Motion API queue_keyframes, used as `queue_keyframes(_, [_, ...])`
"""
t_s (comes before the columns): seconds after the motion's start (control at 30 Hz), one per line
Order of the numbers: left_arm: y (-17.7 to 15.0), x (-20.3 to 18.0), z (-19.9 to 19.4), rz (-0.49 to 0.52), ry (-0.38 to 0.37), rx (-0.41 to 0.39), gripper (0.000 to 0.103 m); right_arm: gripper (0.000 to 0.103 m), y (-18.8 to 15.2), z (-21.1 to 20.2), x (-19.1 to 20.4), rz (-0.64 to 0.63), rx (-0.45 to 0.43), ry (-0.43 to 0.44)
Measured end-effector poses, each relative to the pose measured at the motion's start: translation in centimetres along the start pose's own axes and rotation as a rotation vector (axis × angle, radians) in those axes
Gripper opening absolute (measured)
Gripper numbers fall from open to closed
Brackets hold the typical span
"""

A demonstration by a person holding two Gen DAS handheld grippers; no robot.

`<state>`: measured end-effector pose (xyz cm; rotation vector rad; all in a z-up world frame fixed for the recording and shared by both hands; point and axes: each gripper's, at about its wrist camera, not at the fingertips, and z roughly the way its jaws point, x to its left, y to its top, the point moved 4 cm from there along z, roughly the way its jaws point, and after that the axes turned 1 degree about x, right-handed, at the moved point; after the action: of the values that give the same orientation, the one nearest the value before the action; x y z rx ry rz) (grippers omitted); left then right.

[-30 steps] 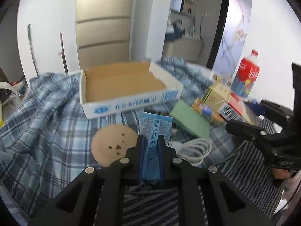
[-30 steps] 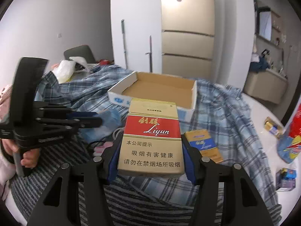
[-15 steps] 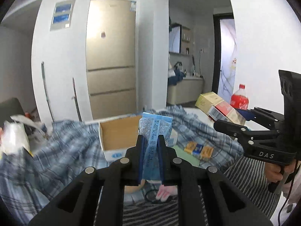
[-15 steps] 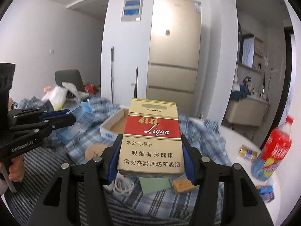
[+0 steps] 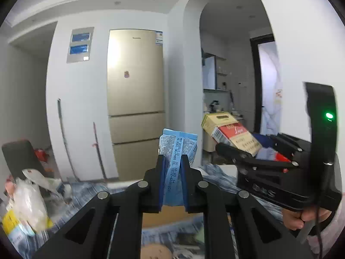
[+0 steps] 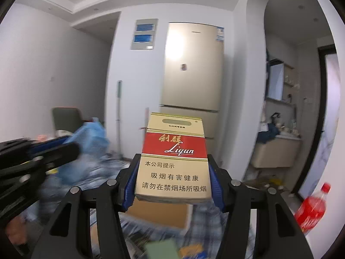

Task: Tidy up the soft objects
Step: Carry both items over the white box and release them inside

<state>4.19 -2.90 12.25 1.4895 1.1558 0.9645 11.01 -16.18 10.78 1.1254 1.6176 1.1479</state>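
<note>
The blue tissue packet (image 5: 177,151) is pinched tight in the left gripper (image 5: 173,164), jaws squeezed nearly together on its crinkled middle, the packet standing upright and poking out above the blue pads (image 5: 162,179). It sits up in the air, in front of the gold fridge (image 5: 135,99) as the left wrist view has it, with the cardboard box (image 5: 163,215) showing just below the fingers.

Over on the other side, the right gripper (image 6: 172,181) has the red and gold cigarette pack (image 6: 174,157) clamped flat between its jaws, held about halfway open, pads pressed on both long edges, printed face up to the camera. This pack too lines up against the fridge (image 6: 192,69), lower half of the door. From the left wrist view the same pack (image 5: 230,133) shows to the right of the fridge, tilted, with the right gripper's black frame (image 5: 280,172) and a person's hand (image 5: 301,218) under it.

Below the fridge line, blurred plaid cloth (image 6: 103,172) covers the surface. The box's brown floor (image 6: 159,213) sits right under the cigarette pack. A red soda bottle (image 6: 312,209) stands well to the right of the fridge, low at the edge. A plastic bag (image 5: 30,202) lies far left of the fridge, and a dark chair (image 6: 66,118) stands left of it by the wall.
</note>
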Motion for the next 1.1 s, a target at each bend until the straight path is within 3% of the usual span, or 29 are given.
queue_keyframes(0.07, [0.5, 0.6, 1.6, -0.024, 0.02, 0.01, 0.014, 0.056, 1.2, 2.3, -0.8, 0.023, -0.008, -0.043])
queue_keyframes(0.23, [0.8, 1.8, 4.9, -0.025, 0.049, 0.015, 0.014, 0.056, 2.6, 5.7, -1.6, 0.05, -0.019, -0.055])
queue_keyframes(0.5, [-0.9, 4.6, 10.5, -0.063, 0.085, 0.081, 0.014, 0.056, -0.1, 8.6, -1.4, 0.12, 0.026, -0.032])
queue_keyframes(0.67, [-2.9, 5.6, 13.7, -0.096, 0.078, 0.15, 0.014, 0.056, -2.5, 13.9, -1.4, 0.133, 0.166, -0.059])
queue_keyframes(0.8, [-5.3, 6.3, 15.7, -0.105, 0.084, 0.207, 0.014, 0.056, -5.6, 16.1, -2.6, 0.218, 0.262, -0.002])
queue_keyframes(0.93, [-8.3, 7.5, 18.1, -0.158, 0.074, 0.284, 0.014, 0.056, -8.1, 17.0, -2.4, 0.204, 0.349, 0.058])
queue_keyframes(1.1, [-11.1, 7.8, 19.2, -0.156, 0.089, 0.352, 0.015, 0.056, -10.1, 17.7, -1.7, 0.209, 0.436, 0.118])
